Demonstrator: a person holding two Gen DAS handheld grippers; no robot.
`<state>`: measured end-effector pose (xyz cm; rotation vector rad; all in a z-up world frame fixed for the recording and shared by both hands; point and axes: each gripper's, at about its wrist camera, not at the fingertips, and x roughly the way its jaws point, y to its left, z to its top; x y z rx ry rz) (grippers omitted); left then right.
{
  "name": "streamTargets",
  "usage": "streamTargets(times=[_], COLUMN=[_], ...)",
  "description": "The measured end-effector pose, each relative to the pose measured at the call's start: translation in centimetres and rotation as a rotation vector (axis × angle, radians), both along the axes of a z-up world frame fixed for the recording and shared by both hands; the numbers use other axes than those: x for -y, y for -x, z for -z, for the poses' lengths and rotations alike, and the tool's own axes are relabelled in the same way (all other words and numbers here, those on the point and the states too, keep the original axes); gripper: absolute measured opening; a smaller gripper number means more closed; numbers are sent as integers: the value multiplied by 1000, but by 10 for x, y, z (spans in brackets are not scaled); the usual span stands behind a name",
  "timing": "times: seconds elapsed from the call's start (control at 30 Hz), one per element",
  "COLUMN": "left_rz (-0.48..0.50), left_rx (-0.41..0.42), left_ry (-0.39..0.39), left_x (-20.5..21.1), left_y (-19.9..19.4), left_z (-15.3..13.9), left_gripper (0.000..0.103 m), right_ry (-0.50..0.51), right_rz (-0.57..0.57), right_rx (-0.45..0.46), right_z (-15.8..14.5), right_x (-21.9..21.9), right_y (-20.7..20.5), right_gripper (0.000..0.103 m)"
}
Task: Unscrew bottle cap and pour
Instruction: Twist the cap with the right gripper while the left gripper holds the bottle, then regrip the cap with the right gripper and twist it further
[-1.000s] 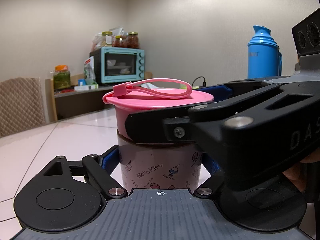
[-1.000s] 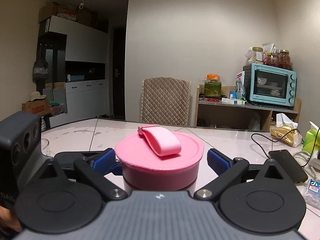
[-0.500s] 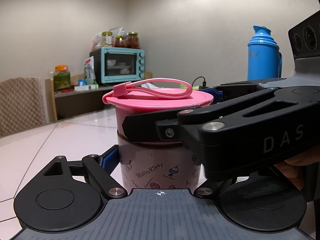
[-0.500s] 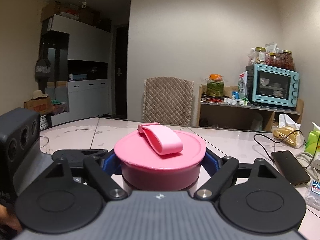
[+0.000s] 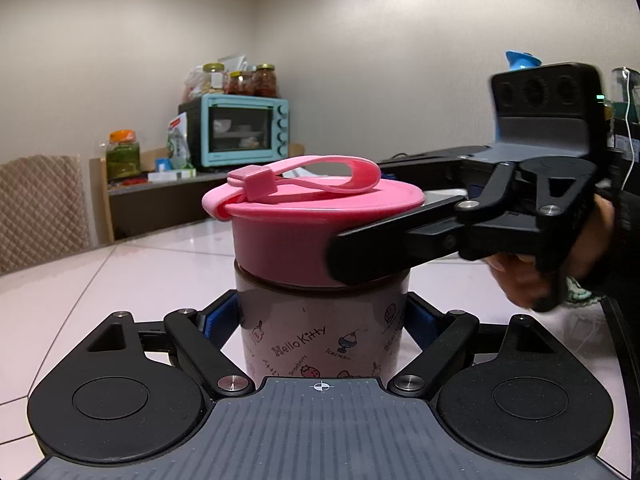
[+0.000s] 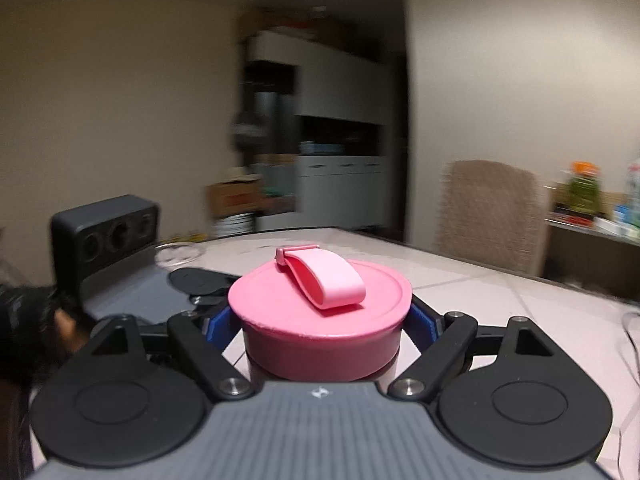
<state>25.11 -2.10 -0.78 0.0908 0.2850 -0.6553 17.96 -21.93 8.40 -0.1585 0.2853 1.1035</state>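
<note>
On the bottle we read "Hello Kitty" printed slantwise across the pale wall, and just right of it, under a small sundae drawing, the word "Icecream". Lower down, beside a little strawberry drawing, we make out "Strawberry" in small letters. Further small print on the bottle's left and right sides is too curved away for us to read. In the right wrist view we read nothing.

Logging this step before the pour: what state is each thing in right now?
pink cap: on the bottle, level.
bottle: upright on the table.
left gripper: shut on the bottle.
right gripper: shut on the pink cap.
carry strap: lying flat across the cap.
</note>
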Motion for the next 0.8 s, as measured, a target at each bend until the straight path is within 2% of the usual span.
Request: streamTargets(times=[0.2, 0.4, 0.6, 0.8], left_rz=[1, 1, 0, 0], left_rx=[0, 0, 0, 2], left_ry=[0, 0, 0, -1], left_x=[0, 1, 2, -1], left_y=[-1, -1, -2, 0], left_z=[-1, -1, -1, -1], left_gripper=[89, 89, 89, 89], right_ry=[9, 21, 39, 14], right_rz=[-206, -199, 10, 285], right_rx=[-22, -27, -5, -4], right_z=[-7, -13, -15, -20], right_x=[10, 10, 5, -6], right_y=[-28, -25, 3, 44], right_gripper=[85, 85, 98, 99])
